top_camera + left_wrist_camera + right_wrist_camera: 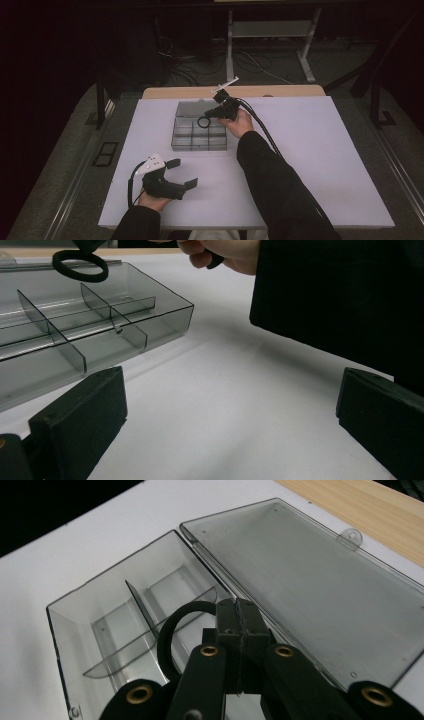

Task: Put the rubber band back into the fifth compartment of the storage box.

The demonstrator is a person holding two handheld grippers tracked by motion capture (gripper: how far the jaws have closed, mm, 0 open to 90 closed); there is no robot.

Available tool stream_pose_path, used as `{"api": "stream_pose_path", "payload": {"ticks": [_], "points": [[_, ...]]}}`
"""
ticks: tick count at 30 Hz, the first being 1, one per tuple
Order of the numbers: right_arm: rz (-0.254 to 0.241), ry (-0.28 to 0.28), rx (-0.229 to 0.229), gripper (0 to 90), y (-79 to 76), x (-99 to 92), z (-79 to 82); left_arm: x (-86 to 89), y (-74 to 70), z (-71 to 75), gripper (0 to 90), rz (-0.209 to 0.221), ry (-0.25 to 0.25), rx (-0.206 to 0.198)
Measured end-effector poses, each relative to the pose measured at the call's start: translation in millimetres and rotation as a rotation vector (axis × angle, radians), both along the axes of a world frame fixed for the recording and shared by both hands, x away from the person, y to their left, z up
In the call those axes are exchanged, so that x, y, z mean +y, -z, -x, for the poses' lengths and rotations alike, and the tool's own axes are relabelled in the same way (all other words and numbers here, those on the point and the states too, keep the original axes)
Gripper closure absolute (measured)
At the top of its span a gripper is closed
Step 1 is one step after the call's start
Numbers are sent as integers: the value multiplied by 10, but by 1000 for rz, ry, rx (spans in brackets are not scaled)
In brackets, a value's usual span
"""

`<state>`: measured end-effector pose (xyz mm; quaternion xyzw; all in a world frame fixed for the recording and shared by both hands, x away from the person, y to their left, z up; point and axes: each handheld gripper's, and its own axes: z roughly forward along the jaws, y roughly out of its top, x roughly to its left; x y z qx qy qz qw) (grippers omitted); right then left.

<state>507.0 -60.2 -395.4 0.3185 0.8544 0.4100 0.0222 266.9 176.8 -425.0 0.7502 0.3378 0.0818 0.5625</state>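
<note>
Nearest the camera, the left gripper [181, 173] rests low on the white table [310, 165], jaws spread wide and empty, apparently kept clear. Beyond its fingertips lies the clear divided box [199, 131], lid flat open for access. Above those compartments, the right gripper [238, 611] pinches a black ring [172, 630] that hangs just beside its closed fingers, seemingly ready to drop in.

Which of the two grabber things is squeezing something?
The right hand-held gripper, above the clear compartment box. Its jaws are pinched shut on a black ring. The left hand-held gripper sits wide open, holding nothing.
</note>
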Motion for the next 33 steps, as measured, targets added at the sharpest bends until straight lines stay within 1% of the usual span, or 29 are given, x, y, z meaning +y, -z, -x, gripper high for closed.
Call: {"api": "stream_pose_path", "payload": {"ticks": [2, 4, 7, 8, 9, 10, 11, 12, 15, 17, 20, 22, 24, 25, 26, 28, 33], "points": [[-5, 6, 0, 891, 22, 15, -3, 0, -5, -3, 0, -3, 0, -3], [-10, 10, 3, 891, 49, 40, -4, 7, -8, -5, 0, 3, -1, -4], [-5, 9, -5, 887, 84, 69, -4, 13, -3, -9, 0, 2, -4, -2], [-4, 10, -15, 874, 91, 81, 3, 11, -3, -9, 0, 3, -3, -2], [-11, 13, -16, 856, 87, 93, 17, 9, -2, -9, 0, 4, -2, -1], [-18, 10, -27, 789, 73, 110, 40, 6, -1, -9, 0, 3, -1, 1], [-18, 10, -27, 789, 73, 110, 40, 5, 0, -11, 0, 1, 0, 2], [-15, 12, -35, 772, 63, 117, 51, 4, 0, -11, 0, 0, 0, 3], [-13, 17, -45, 728, 27, 118, 75, 4, -3, -8, 0, -4, -1, 3], [-3, 22, -48, 690, 1, 107, 92, 1, -3, -8, 0, -5, 0, 4], [11, 25, -44, 635, -30, 87, 117, -3, 1, -11, 0, -10, 5, 5], [21, 36, -49, 588, -53, 68, 140, -5, 1, -10, 0, -9, 4, 7], [27, 36, -53, 552, -69, 40, 156, -7, 1, -9, 0, -9, 4, 6], [27, 37, -50, 536, -75, 25, 166, -7, 2, -9, 0, -11, 5, 6], [26, 33, -48, 501, -90, -7, 190, -5, 2, -11, 0, -14, 7, 6], [22, 27, -41, 489, -96, -27, 199, -6, 2, -10, 0, -14, 9, 6], [24, 16, -33, 384, -146, -126, 266, -12, 2, -5, 0, -18, 11, 5]]}}
